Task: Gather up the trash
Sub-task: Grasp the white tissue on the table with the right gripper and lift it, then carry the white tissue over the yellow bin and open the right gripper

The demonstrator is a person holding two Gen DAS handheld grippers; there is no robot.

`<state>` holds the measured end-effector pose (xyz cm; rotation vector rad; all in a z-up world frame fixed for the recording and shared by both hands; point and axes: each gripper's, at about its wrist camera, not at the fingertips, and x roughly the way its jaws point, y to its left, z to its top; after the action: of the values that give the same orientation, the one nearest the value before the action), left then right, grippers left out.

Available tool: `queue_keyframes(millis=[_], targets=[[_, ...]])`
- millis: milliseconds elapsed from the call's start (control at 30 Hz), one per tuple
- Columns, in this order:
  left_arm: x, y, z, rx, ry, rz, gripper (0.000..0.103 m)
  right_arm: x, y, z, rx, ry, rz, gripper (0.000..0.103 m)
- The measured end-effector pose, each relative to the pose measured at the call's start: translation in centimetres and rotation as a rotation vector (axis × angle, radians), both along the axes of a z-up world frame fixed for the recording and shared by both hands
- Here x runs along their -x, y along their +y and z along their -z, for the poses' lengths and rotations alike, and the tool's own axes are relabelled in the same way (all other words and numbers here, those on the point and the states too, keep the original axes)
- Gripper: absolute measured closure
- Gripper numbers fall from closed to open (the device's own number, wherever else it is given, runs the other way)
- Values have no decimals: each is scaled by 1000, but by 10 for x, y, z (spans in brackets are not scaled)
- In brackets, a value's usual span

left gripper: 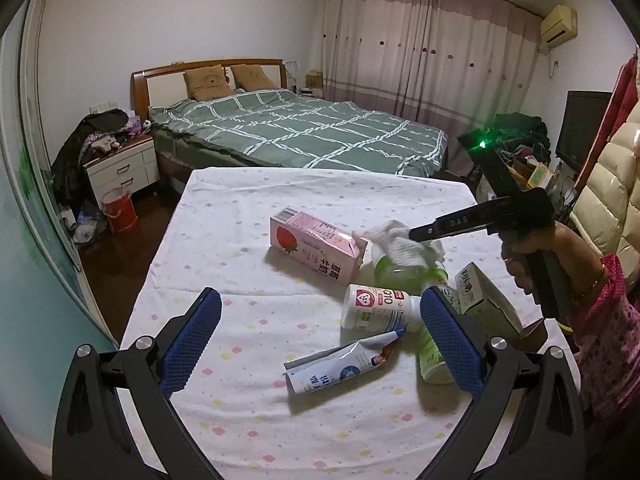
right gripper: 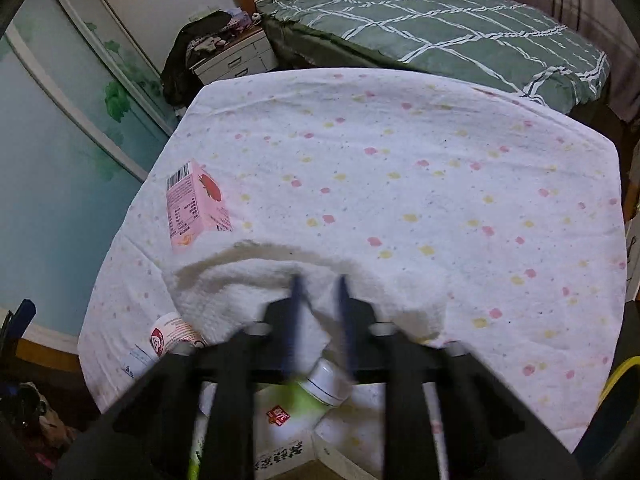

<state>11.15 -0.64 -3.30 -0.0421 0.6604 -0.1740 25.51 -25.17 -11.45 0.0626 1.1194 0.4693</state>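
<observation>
Pink carton (left gripper: 316, 247) printed with a red strawberry; white cloth (left gripper: 404, 240); white tablecloth (left gripper: 240, 360) dotted pink and yellow; green quilt (left gripper: 304, 128) crossed by white checks; blue pads (left gripper: 192, 344) on black fingers; white bottle (left gripper: 376, 307) with a red badge; red bucket (left gripper: 119, 212).

Green bottle (left gripper: 394, 274) half under cloth (left gripper: 404, 240)
</observation>
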Motion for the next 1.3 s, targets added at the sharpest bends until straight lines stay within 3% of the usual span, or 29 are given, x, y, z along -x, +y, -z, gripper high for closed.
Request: queue_keyframes(millis=[167,367,667,900,1100,1300], targets=[[0,-1,2,2,3,3,5,12,-2,-19,4,-79,9,99],[2,-1,4,6,1,5,5,26,-22,-65,-39,-189,54,99],[5,-14,1,-5,-5,34,5,50,-81,-129,-57,-330,161,99],[5,-30,-1,-7,-8,67,5,77,-133,-161,-47,-404,255,99],[5,-49,-5,-14,-18,114,5,101,-182,-167,-15,-427,356,99],[5,-76,-9,-24,-23,182,5,126,-248,-152,9,-407,490,99]])
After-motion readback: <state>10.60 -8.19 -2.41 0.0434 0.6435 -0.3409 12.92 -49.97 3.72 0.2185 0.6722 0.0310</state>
